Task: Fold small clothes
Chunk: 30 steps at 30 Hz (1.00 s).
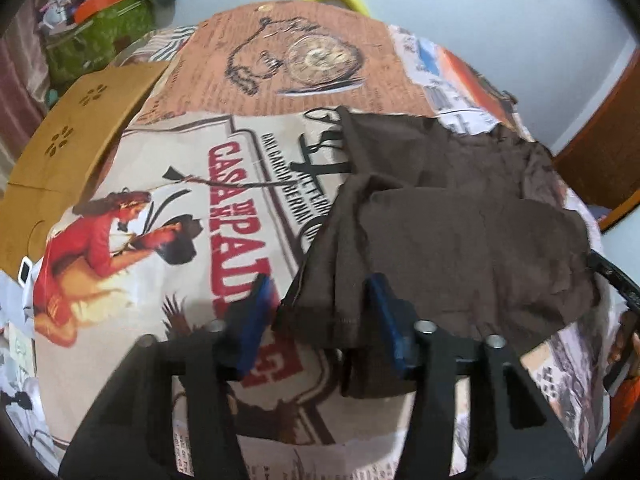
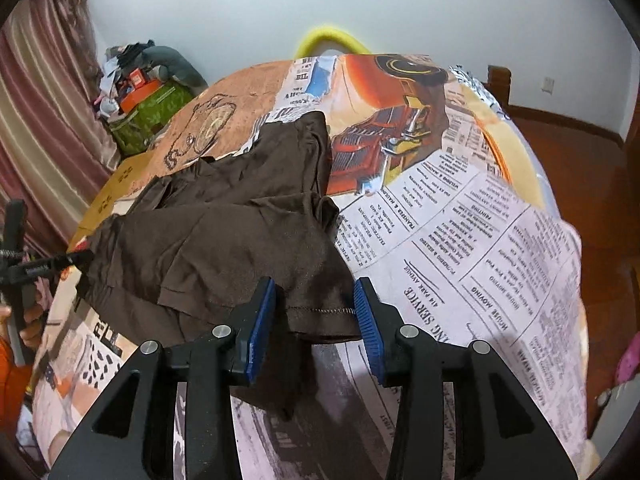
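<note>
The brown garment lies crumpled on the worktop, which is covered by a cloth printed like old newspapers and posters. In the right wrist view the garment spreads from the middle toward ten o'clock, with its stitched hem nearest the camera at about six o'clock. In the left wrist view the same garment fills the area from the centre out to three o'clock.

The right tongs are spread wide, one blue pad on each side of the hem; the cloth sits in the gap, and neither pad seems to press on it. The left tongs are likewise released, with a hemmed corner of the garment hanging between the pads, loose as far as can be seen. The picture there is blurred, so whether a pad touches the cloth cannot be told.

By the look of it, the step in hand is taking hold of the two near corners before any fold is made; the garment is still bunched, with no neat crease showing. The next move likely calls for both tongs to close on the hem, each catching all layers of the cloth, then lift and draw apart to flatten it. Pinching only the top layer would probably let the rest sag and spoil the fold.
</note>
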Available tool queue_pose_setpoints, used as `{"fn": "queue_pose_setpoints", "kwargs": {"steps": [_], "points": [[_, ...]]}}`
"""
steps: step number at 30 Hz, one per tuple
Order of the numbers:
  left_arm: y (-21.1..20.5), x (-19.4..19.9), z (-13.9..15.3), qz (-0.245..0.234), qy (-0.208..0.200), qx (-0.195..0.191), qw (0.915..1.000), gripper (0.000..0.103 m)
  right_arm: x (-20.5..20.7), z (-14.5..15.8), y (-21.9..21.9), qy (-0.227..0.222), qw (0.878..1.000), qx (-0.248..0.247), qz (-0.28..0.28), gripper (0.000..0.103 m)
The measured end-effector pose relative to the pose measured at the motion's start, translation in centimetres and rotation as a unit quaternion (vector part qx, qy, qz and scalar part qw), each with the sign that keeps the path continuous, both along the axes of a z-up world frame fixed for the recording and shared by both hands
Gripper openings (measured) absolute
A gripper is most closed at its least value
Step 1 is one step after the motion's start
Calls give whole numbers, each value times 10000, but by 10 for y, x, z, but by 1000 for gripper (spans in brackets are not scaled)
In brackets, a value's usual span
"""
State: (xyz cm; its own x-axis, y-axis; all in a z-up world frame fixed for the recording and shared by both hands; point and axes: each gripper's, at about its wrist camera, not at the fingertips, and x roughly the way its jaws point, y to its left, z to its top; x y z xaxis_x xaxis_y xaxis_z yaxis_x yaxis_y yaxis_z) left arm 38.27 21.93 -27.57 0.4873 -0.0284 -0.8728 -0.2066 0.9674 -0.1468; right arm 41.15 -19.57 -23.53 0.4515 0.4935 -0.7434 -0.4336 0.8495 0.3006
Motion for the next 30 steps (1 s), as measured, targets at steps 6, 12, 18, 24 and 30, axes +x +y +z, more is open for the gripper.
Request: {"fn": "queue_pose_setpoints", "kwargs": {"steps": [6, 12, 18, 24, 30], "points": [[-4, 2, -6, -161, -17, 134, 9998, 17, -3, 0, 1, -44, 10000, -13, 16, 37], [-2, -2, -4, -152, -71, 23, 9999, 7, -5, -3, -7, 2, 9999, -83, -116, 43], [-7, -8, 10, -211, -199, 80, 9995, 5, -10, -3, -4, 4, 9999, -107, -4, 31], [-11, -13, 39, -307, -530, 219, 9979, 4, -12, 15, -5, -208, 9998, -51, 34, 8], [-18, -1, 67, -435, -861, 260, 9950, 4, -4, 38, -3, -420, 9988, 222, 85, 5]]}}
